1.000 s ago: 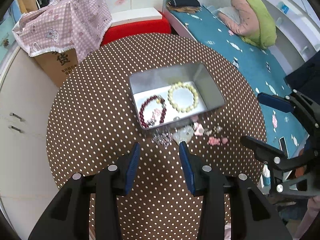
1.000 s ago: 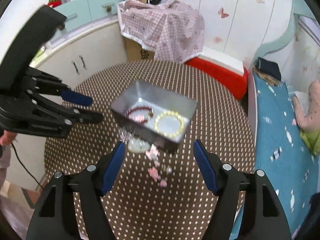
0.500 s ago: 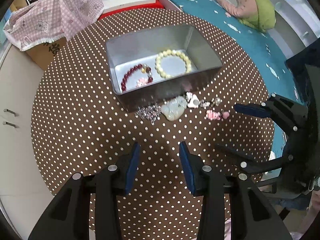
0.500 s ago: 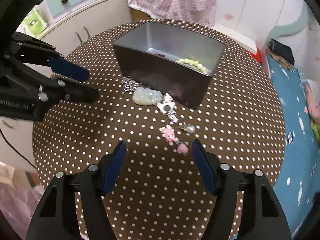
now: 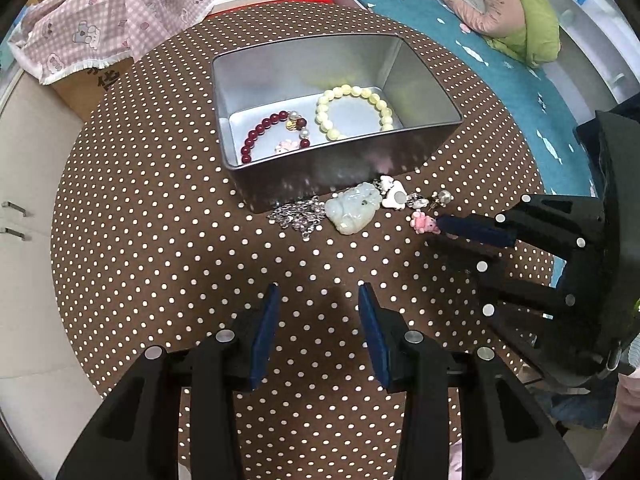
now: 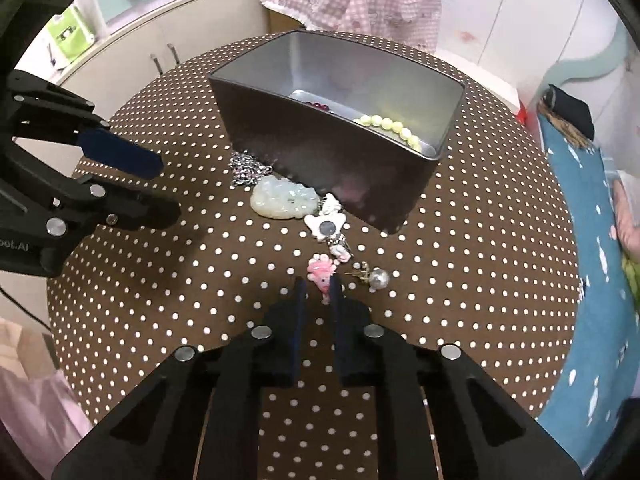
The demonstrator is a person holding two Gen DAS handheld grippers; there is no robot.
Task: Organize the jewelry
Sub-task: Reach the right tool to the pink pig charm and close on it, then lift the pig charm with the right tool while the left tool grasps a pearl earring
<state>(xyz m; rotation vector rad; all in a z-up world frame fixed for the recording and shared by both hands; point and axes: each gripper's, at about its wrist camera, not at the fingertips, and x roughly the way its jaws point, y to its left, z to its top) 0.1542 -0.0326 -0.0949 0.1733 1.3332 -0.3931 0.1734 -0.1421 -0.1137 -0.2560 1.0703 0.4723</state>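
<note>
Right gripper [image 6: 319, 294] straddles one pink charm [image 6: 321, 274]; two bracelets boxed.

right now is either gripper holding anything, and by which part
The right gripper has its jaws closed in around the near end of the pink charm, though a firm grip cannot be confirmed. The left gripper holds nothing.

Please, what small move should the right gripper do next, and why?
Probably close the last bit on the pink charm. The right gripper sits low on the table with its fingers narrowed around the charm's near end, but a gap still shows, so I cannot say it is gripped. The tin already holds two bracelets; the left gripper hangs open.
</note>
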